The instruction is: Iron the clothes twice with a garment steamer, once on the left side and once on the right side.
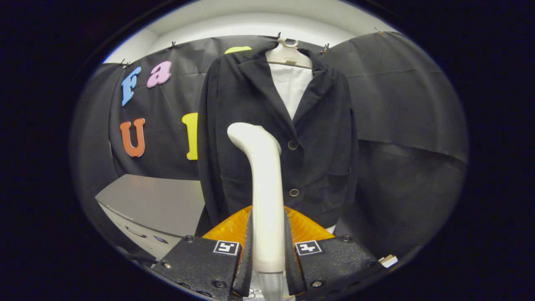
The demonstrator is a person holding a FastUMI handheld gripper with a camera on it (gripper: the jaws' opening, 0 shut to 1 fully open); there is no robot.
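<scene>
Steamer up, facing the jacket
Gripper (267, 255) clamps the steamer (263, 188) handle; keep the head square to the jacket (326, 138), stroke evenly down the left side.

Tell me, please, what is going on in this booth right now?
A person's handheld gripper is shut on the white steamer, both fingers pressing on its handle. The steamer stands upright, its head ahead of a dark jacket on a hanger against the booth wall. The head sits by the jacket's front, near the upper button; whether it touches the cloth cannot be told. A grey cabinet stands beside it.
</scene>
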